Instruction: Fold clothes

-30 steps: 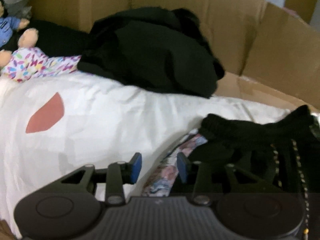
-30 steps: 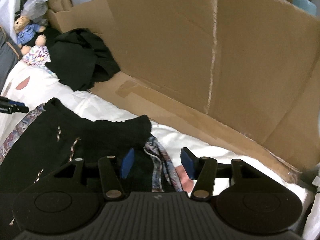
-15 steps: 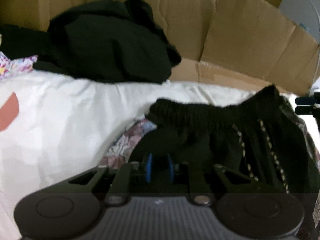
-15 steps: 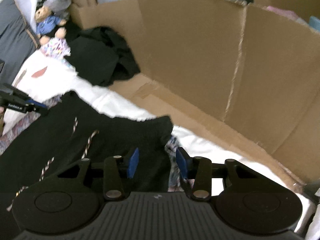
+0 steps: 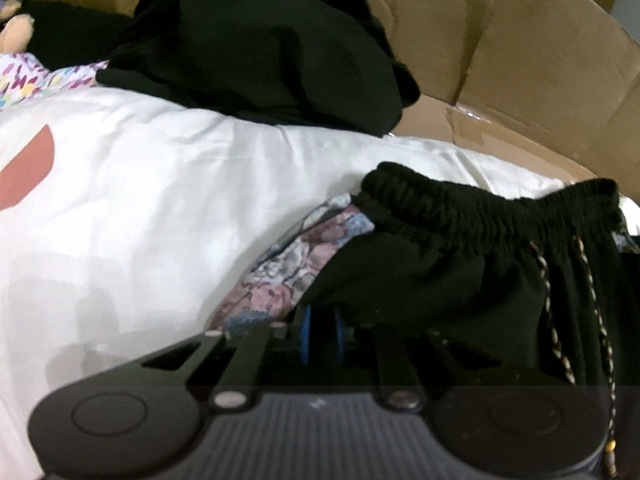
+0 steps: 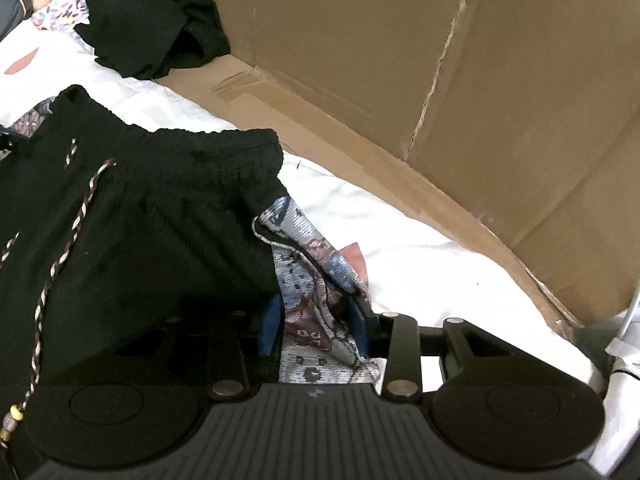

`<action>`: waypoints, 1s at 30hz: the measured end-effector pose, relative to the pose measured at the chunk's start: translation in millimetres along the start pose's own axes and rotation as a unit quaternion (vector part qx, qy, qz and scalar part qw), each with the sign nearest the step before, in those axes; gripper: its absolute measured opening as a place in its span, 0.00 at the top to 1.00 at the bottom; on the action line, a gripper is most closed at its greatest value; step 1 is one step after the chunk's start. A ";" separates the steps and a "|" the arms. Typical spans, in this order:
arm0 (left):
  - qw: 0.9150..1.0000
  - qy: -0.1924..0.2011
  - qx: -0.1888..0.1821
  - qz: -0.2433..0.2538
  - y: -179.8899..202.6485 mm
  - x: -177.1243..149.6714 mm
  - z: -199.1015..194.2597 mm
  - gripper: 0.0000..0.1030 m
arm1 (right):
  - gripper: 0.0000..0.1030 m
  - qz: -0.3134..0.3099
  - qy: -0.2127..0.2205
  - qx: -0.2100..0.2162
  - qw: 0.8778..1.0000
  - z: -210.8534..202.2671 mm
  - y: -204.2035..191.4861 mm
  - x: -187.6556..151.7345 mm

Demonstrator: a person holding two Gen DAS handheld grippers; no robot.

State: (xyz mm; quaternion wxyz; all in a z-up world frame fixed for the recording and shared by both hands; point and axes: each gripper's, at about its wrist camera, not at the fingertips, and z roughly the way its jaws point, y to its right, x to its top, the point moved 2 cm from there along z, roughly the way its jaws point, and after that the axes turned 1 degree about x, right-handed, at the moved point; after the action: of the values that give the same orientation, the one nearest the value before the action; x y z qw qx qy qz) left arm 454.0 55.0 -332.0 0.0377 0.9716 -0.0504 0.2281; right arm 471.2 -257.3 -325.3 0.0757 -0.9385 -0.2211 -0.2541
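L tongs (image 5: 320,338): mine, blue pads nearly together, pinching the black cloth of the shorts at their left side, just under the waistband.
R tongs (image 6: 314,326): mine, pads partway in, floral side panel of the shorts bunched between them; gripped at the right side.
Shorts (image 6: 132,216): black w/ elastic waistband (image 5: 480,208), floral strips down both sides, braided drawstring (image 5: 592,304) hanging loose. Stretched between my 2 tongs, waistband end toward the cardboard; can't tell how much is lifted off the bed.
Bed sheet (image 5: 140,208): white, w/ a reddish patch near its left edge; shorts sit over its near part.
Black pile (image 5: 264,36): other dark clothes heaped at the far edge of the bed, against the cardboard, well apart from the shorts.
Cardboard (image 6: 400,60): brown wall along the far + right edges of the bed.
Doll (image 6: 60,4): far left corner, just beside the black pile.
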 end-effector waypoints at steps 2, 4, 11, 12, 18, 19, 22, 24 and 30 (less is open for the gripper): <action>1.000 0.000 0.001 0.001 0.1 -1.1 -4.7 0.69 | 0.54 0.006 -0.002 -0.002 1.000 -1.9 -0.3 -0.3; 1.000 0.005 -0.002 -0.010 -4.4 -3.9 -13.9 0.60 | 0.49 0.006 0.001 0.004 1.000 -10.2 -2.6 0.3; 0.999 0.010 -0.006 -0.040 -28.1 -8.5 -48.6 0.60 | 0.34 0.012 0.011 0.015 1.000 -57.5 -6.5 0.2; 0.999 0.011 -0.005 -0.043 -32.0 -9.0 -56.9 0.58 | 0.34 0.012 0.013 0.013 1.000 -66.2 -6.2 0.4; 0.998 0.010 0.002 -0.057 -47.8 -13.6 -101.1 0.45 | 0.29 0.002 0.026 0.006 1.000 -120.9 -9.2 5.2; 0.998 0.009 -0.002 -0.061 -49.5 -14.2 -106.0 0.45 | 0.29 0.000 0.028 0.006 1.000 -130.2 -9.8 7.1; 0.998 0.009 -0.018 -0.066 -54.7 -18.4 -129.4 0.45 | 0.29 0.012 0.030 0.009 0.999 -154.1 -8.9 15.1; 0.997 0.008 -0.036 -0.061 -56.6 -23.5 -147.2 0.44 | 0.28 0.025 0.031 0.014 0.999 -170.9 -9.7 20.0; 0.998 0.007 -0.047 -0.036 -59.0 -41.2 -192.7 0.27 | 0.23 0.024 0.040 -0.018 0.999 -211.3 -23.1 20.5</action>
State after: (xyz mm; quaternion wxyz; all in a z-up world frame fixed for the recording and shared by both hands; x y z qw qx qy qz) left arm 339.3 135.4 -181.3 0.0919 0.9683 -0.0257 0.2307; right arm 382.9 -282.8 -132.5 0.0740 -0.9339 -0.1905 -0.2934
